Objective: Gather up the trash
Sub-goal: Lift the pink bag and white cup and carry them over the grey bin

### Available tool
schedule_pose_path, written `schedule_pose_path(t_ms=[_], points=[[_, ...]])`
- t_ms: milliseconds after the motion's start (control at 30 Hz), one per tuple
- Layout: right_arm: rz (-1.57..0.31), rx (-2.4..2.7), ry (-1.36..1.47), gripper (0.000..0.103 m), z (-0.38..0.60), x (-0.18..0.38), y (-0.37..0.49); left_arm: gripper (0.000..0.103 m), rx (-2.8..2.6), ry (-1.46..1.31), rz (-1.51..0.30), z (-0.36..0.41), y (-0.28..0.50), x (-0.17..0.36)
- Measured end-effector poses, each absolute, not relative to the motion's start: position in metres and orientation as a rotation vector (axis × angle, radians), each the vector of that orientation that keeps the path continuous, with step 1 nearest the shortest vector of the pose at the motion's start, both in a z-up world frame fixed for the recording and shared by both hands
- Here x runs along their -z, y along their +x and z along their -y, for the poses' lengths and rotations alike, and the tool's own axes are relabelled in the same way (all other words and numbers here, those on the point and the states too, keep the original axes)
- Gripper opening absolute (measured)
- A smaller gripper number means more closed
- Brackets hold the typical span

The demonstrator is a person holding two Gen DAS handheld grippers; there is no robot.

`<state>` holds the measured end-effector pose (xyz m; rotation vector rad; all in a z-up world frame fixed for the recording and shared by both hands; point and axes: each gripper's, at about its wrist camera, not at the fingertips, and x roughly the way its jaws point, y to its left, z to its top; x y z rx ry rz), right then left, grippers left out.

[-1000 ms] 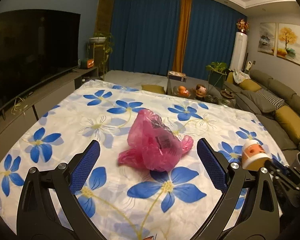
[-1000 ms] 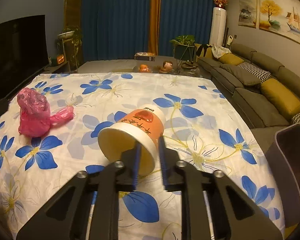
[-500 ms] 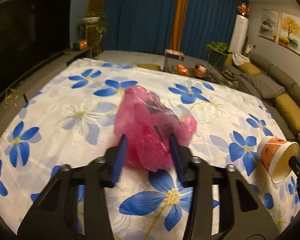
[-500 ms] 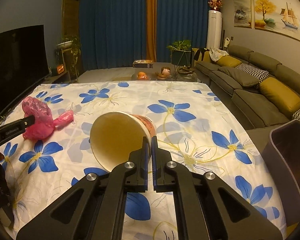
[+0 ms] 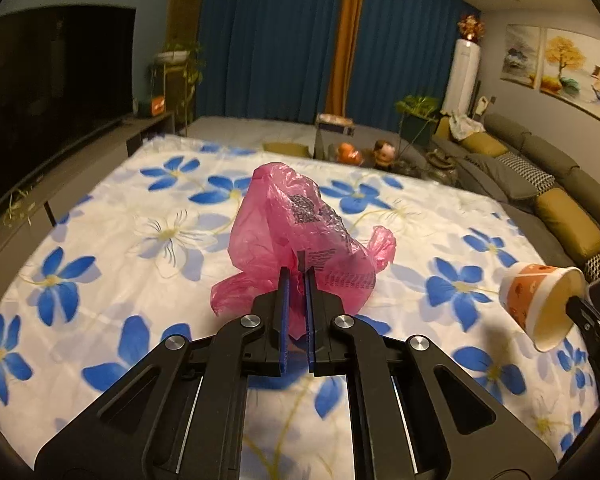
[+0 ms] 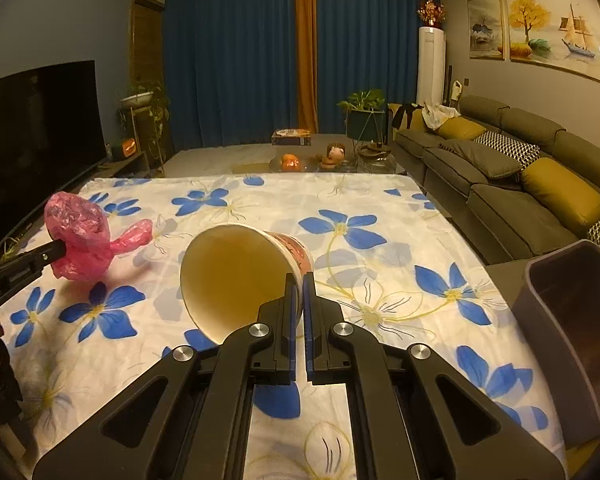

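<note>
L gripper (image 5: 296, 276) clamped on pink bag (image 5: 296, 224), paper cup (image 5: 540, 304) far right, floral cloth (image 5: 140, 240)

The room is dimly lit in warm yellow from overhead. Soft shadows are cast on the white blue-flowered cloth (image 6: 380, 216). Straight lines are bowed by fisheye distortion, and corners are blacked out at 2 and 10 o'clock. Focus is kept sharp.
</note>
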<state>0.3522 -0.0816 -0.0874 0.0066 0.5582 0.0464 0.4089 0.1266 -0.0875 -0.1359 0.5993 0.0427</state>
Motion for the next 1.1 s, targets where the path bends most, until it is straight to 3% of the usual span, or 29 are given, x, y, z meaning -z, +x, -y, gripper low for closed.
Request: schedule_pose_path(t_ms=[567, 1100], points=[[-0.463, -0.05, -0.006, 0.004, 0.106, 0.047, 0.246, 0.006, 0.035, -0.083, -0.45, -0.071, 0.279, 0.036], [-0.402, 0.013, 0.021, 0.004, 0.156, 0.026, 0.194, 0.006, 0.148, -0.025, -0.408, -0.005, 0.238, 0.021]])
